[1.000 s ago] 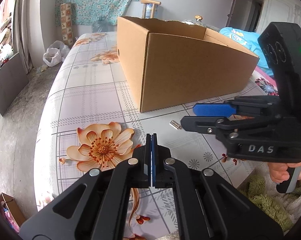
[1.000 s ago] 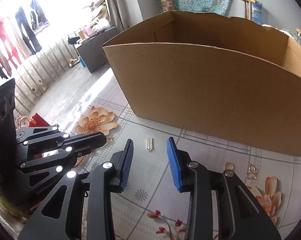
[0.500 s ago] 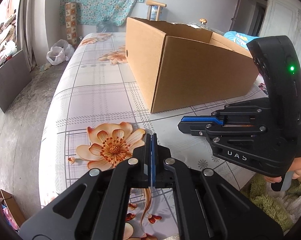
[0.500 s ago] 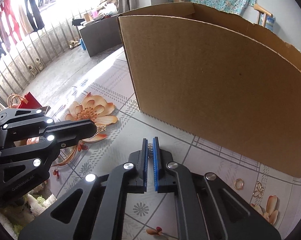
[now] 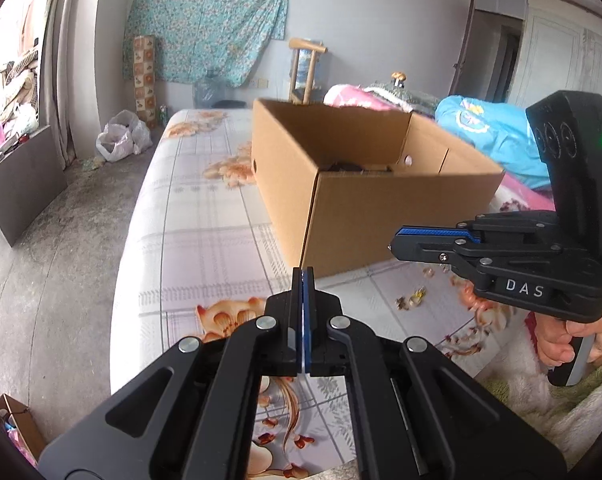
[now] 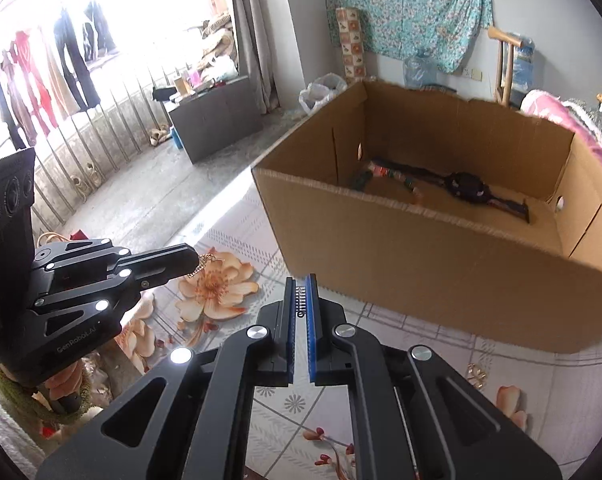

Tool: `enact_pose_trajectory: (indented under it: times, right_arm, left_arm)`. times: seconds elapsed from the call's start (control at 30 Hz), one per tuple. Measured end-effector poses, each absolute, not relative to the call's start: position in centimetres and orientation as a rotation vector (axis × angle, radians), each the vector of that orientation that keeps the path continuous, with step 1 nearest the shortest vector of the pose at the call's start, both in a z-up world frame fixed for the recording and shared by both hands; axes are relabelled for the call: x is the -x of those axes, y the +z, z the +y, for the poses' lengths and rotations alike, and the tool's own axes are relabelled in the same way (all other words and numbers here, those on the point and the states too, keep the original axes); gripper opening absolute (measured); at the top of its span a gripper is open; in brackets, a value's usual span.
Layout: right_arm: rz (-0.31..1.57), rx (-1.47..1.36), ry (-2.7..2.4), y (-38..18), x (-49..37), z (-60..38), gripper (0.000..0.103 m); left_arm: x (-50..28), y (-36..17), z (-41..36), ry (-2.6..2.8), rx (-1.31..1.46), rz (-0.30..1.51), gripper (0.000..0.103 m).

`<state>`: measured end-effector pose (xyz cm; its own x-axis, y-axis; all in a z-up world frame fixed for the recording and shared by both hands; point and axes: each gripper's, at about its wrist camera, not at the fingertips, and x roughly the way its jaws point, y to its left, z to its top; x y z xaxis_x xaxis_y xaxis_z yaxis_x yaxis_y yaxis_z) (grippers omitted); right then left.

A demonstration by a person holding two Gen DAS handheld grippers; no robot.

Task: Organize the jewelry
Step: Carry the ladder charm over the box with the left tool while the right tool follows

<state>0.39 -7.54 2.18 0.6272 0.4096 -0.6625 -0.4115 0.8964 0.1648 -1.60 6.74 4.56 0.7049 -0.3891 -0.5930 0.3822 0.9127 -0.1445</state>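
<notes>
My right gripper [image 6: 300, 294] has its fingers pinched on a small silver clasp-like piece [image 6: 300, 300]; only a ridged sliver shows between the blue pads, so I cannot say what kind of jewelry it is. It hangs above the flowered table [image 6: 441, 364], just in front of the cardboard box [image 6: 421, 256].

My left gripper [image 5: 305, 280] is closed tight. From its own camera nothing shows between the pads, but the right camera shows a thin gold chain [image 6: 203, 263] dangling from its tip, its upper end hidden in the fingers.

Inside the box I see a dark beaded strand with a black lump [image 6: 467, 186] lying on the bottom; the near wall cuts off the front of the floor. From the left camera only a dark scrap of it peeks over the rim.

Loose gold pieces [image 5: 411, 299] lie on the table under my right gripper, too blurred to identify. Another gold piece [image 6: 475, 372] sits near the box's right corner. A hand [image 5: 573, 342] grips the right handle, partly cut off at the edge.
</notes>
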Motion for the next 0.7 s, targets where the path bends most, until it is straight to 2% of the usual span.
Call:
enact_pose_trajectory:
  times: [0.2, 0.3, 0.7]
  right_arm:
    - [0.593, -0.054, 0.461, 8.8, -0.6, -11.8, 0.005]
    - [0.599, -0.087, 0.452, 9.9, -3.3, -13.4, 0.005]
    - [0.912, -0.268, 0.379, 3.3, -14.9, -18.4, 0.005]
  left_arm:
    - [-0.5, 10.7, 5.5, -0.534, 0.033, 0.513, 0.000]
    - [-3.1, 12.0, 3.7, -0.615, 0.053, 0.515, 0.000]
    - [-16.2, 6.6, -5.0, -0.685, 0.077, 0.923, 0.000]
